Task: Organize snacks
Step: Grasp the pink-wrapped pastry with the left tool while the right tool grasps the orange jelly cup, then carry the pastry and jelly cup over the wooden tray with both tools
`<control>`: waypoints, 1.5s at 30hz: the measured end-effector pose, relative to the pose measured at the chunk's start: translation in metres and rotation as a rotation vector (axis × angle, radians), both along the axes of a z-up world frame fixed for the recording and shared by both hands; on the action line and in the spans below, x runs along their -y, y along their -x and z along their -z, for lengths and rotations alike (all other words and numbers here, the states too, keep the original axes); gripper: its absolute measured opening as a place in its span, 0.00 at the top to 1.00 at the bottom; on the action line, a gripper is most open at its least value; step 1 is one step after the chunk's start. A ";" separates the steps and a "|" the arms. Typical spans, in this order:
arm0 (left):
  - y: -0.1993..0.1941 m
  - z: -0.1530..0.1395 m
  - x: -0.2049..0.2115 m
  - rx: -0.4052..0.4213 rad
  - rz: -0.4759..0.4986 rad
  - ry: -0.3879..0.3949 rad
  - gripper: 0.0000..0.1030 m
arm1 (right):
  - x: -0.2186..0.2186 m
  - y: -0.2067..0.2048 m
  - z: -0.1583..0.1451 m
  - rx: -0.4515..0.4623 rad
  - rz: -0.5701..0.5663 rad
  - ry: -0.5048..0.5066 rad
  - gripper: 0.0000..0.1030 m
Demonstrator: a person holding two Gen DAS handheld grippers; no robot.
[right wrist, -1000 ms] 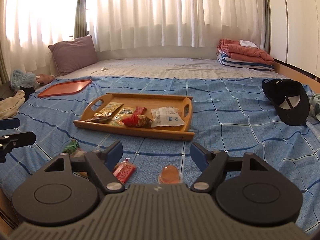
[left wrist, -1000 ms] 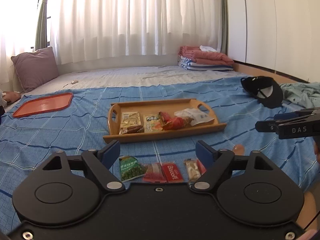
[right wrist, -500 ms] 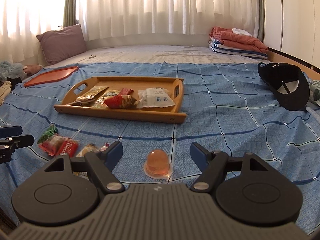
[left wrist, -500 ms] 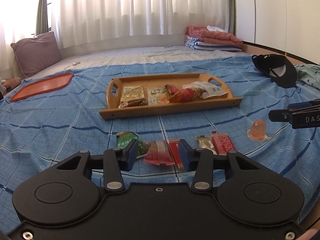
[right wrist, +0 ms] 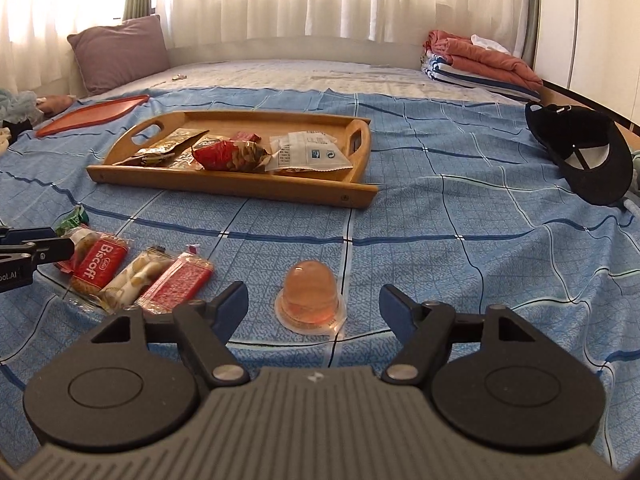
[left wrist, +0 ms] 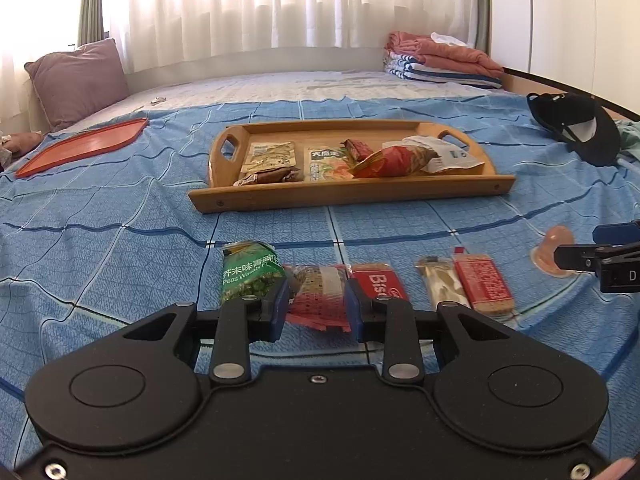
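Note:
A wooden tray [left wrist: 344, 196] [right wrist: 224, 182] on the blue bedspread holds several snack packets. In front of it lies a row of loose snacks: a green peas bag [left wrist: 248, 276], a red patterned packet [left wrist: 318, 298], a red Biscoff packet [left wrist: 378, 282] [right wrist: 100, 264], a beige packet [left wrist: 438, 284] and a red wafer packet [left wrist: 482, 284] [right wrist: 176, 282]. My left gripper [left wrist: 318, 312] is shut on the red patterned packet. My right gripper [right wrist: 312, 306] is open, its fingers on either side of an orange jelly cup [right wrist: 310, 298] [left wrist: 554, 250].
A red tray lid [left wrist: 84, 146] lies at the far left. A black cap [right wrist: 580, 152] sits at the right. Folded towels [right wrist: 476, 58] and a purple pillow [right wrist: 118, 52] lie at the back under the curtains.
My left gripper has lowered onto the snack row and its fingers have closed from wide open onto the red patterned packet. My right gripper has dropped closer around the jelly cup, still open.

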State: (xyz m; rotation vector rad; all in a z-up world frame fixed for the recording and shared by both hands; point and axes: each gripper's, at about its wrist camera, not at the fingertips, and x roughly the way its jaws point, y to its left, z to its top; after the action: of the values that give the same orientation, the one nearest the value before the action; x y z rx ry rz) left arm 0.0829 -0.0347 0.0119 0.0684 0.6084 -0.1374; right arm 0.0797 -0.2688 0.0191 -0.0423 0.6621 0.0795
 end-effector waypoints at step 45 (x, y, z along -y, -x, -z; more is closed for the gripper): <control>-0.014 -0.058 -0.014 0.005 0.060 0.098 0.71 | -0.011 -0.010 -0.032 0.023 0.006 -0.113 0.60</control>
State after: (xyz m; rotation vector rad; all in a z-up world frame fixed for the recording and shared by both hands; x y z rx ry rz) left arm 0.0971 -0.0207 0.0697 -0.0076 0.5944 -0.2243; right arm 0.0897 -0.2581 0.0508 0.0673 0.6340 0.1107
